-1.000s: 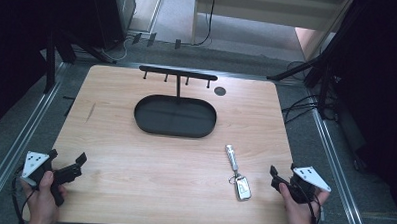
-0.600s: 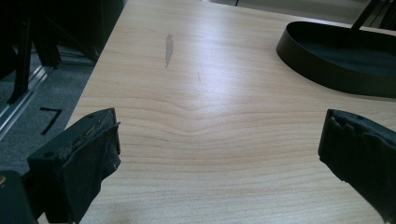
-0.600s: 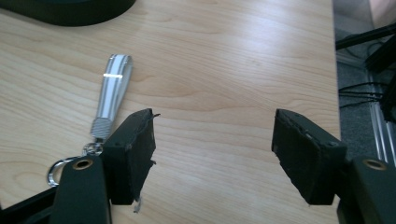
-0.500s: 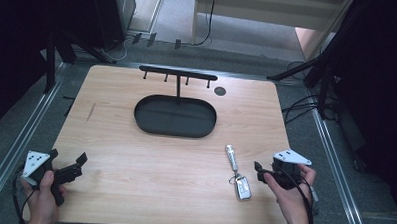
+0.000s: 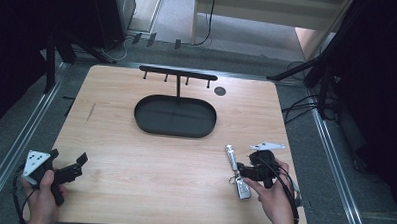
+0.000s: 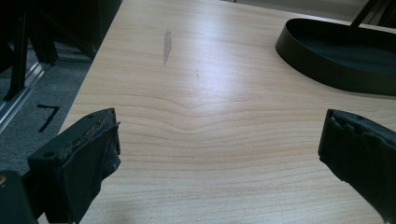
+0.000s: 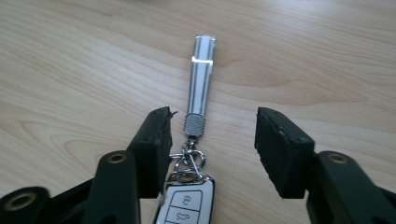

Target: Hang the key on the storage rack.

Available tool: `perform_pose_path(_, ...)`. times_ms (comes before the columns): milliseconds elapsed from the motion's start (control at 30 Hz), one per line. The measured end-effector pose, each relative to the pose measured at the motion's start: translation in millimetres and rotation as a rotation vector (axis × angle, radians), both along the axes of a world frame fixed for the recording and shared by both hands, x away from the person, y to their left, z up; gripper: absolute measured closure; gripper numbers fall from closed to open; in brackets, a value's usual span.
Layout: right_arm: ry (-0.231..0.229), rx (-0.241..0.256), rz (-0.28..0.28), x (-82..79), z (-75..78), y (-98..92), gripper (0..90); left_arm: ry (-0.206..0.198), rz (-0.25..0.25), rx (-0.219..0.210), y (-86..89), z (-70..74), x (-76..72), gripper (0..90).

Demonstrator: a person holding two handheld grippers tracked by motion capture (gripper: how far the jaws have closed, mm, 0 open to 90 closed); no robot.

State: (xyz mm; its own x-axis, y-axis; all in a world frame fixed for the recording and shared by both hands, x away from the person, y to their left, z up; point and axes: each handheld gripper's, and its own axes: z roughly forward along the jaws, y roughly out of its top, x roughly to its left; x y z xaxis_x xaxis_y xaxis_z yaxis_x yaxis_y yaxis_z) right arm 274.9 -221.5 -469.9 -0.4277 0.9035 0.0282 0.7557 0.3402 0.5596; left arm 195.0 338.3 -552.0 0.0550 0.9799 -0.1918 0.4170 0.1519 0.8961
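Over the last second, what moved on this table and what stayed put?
The right gripper moved left from the table's right edge to the car key and its metal strap, jaws open astride them, nothing grasped yet. Left gripper, key, and black tray stayed put.

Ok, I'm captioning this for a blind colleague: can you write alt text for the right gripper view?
Two open black gripper fingers straddle a white car key fob lying on the light wooden table. A small metal clasp links the fob to a slim silver metal bar pointing away.
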Motion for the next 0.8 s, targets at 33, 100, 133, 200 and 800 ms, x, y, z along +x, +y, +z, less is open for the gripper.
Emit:
perform_pose_path(33,0.0,0.0,0.0,0.0,0.0,0.0,51.2,0.0,0.0,0.0,0.0,0.0,0.0,0.0)
perform_pose_path(100,0.068,0.037,-0.003,5.0,-3.9,3.1,52.4,0.002,-0.003,0.002,0.0,0.0,0.4,0.0)
perform_pose_path(133,0.067,0.011,-0.002,6.1,-6.3,4.9,51.0,0.0,-0.002,0.001,-0.1,0.0,0.6,0.0)
perform_pose_path(200,0.087,-0.052,-0.008,8.0,-10.7,10.2,47.6,0.003,-0.003,0.0,0.1,0.0,0.8,0.0)
perform_pose_path(800,0.18,-0.057,-0.01,25.1,-29.7,24.8,58.6,0.001,-0.004,0.003,-0.1,0.0,1.0,0.0)
